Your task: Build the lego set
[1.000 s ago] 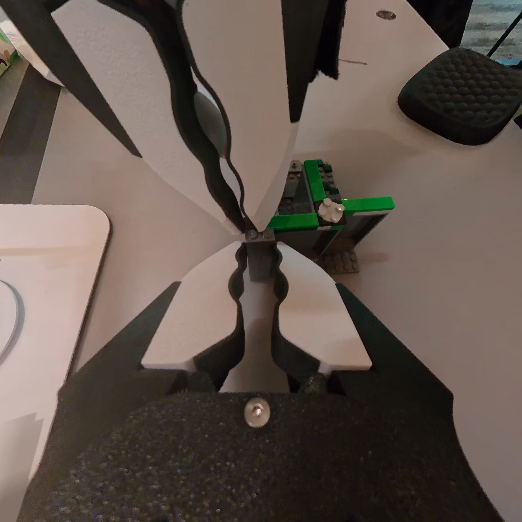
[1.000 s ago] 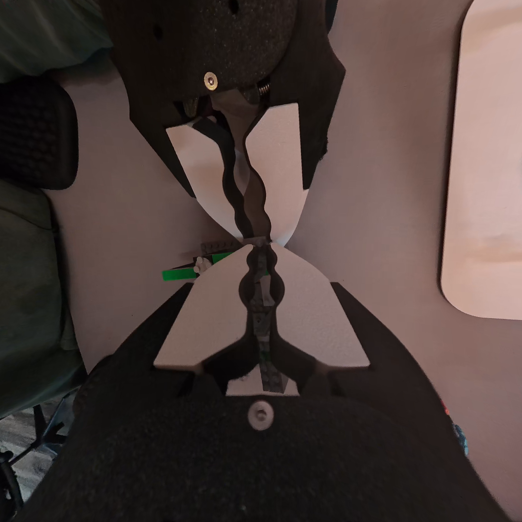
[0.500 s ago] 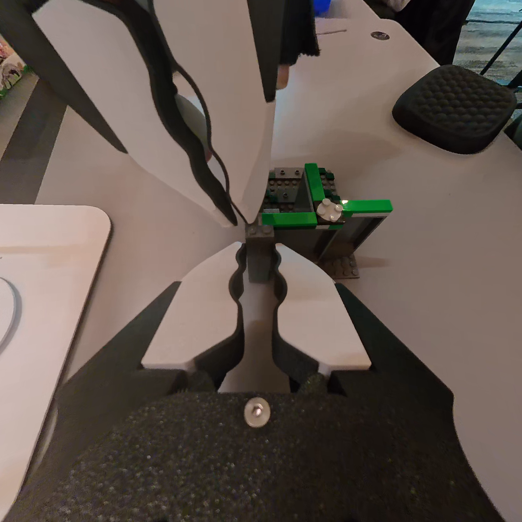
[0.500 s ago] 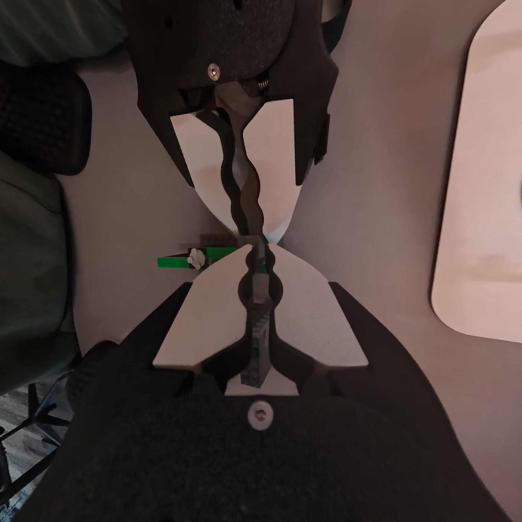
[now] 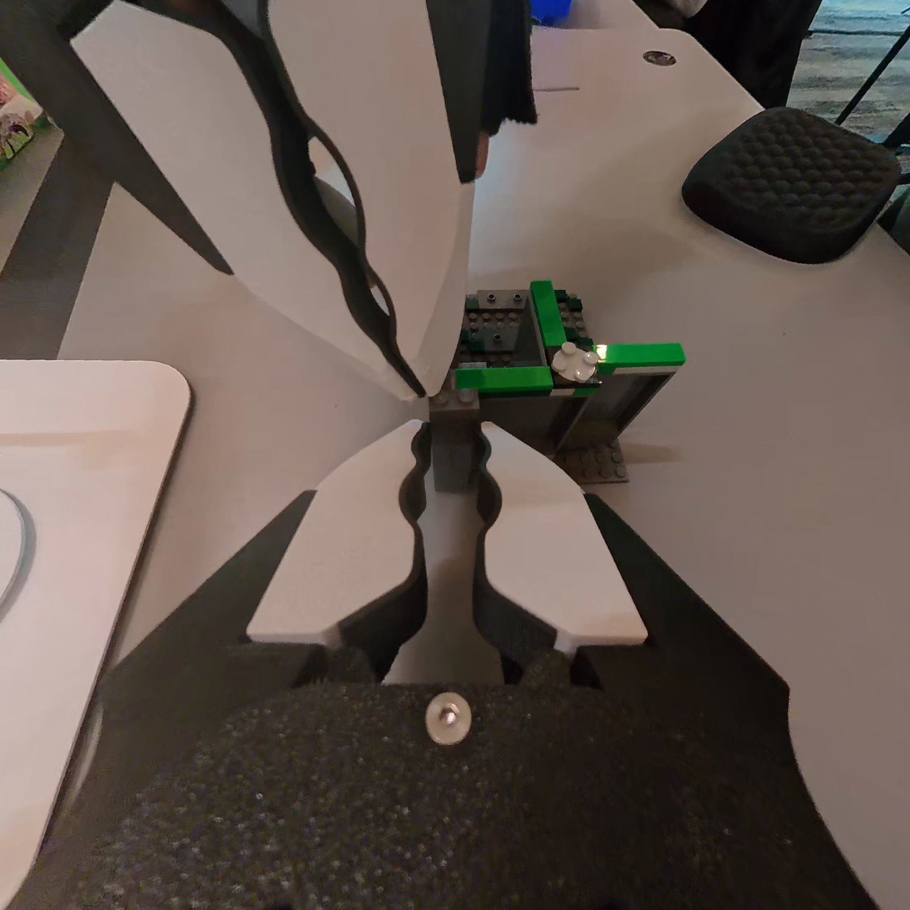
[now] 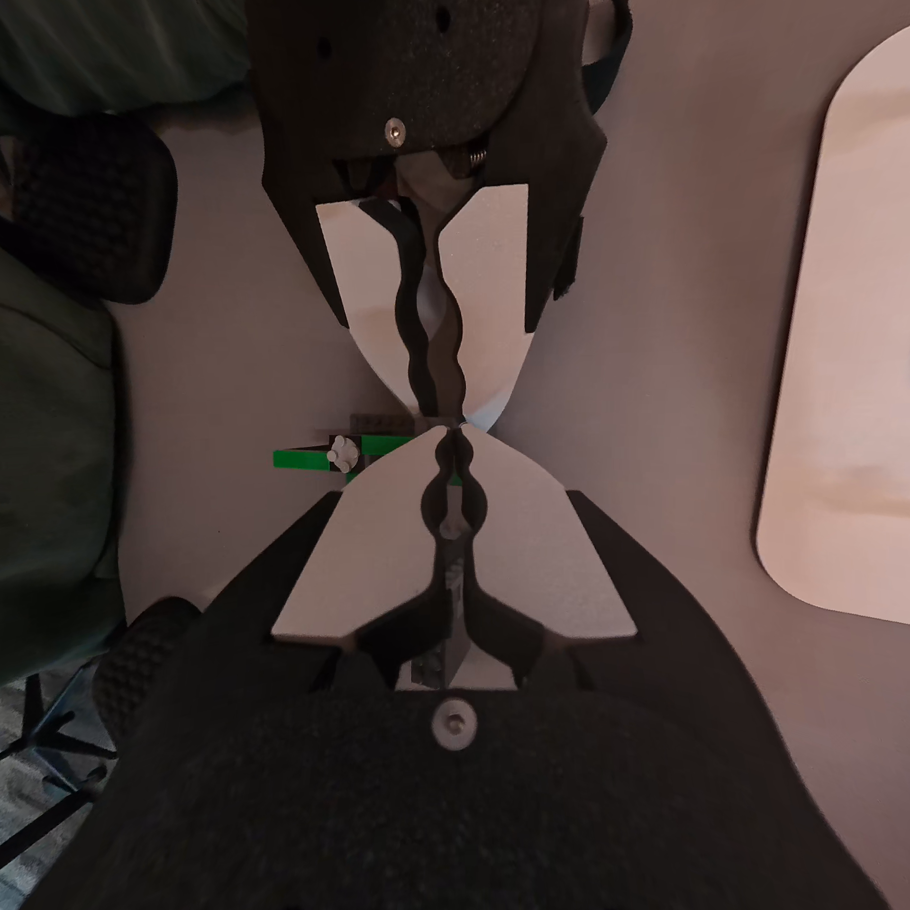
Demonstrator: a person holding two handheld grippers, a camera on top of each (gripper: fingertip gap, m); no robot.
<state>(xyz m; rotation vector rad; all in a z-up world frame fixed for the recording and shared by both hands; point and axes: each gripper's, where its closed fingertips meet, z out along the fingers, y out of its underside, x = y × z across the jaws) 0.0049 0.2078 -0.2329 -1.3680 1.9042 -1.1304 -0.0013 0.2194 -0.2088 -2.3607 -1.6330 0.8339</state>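
The lego model is a dark grey walled build with bright green strips on top and a round light grey piece. It stands on the white table. My left gripper is shut on the model's dark grey corner pillar, low on its side. My right gripper comes down from above with its jaws shut, and its tips are at the left edge of the pillar's studded top. In the right wrist view my right gripper meets the left gripper tip to tip over the model.
A pale rounded board lies at the left, and it shows at the right in the right wrist view. A black textured pad sits at the back right. A grey studded plate juts out at the model's foot. The tips of both grippers are at nearly the same place.
My right gripper has shifted a little left and tilted, from over the pillar top to its left edge, uncovering more of the model. My left gripper keeps its hold.
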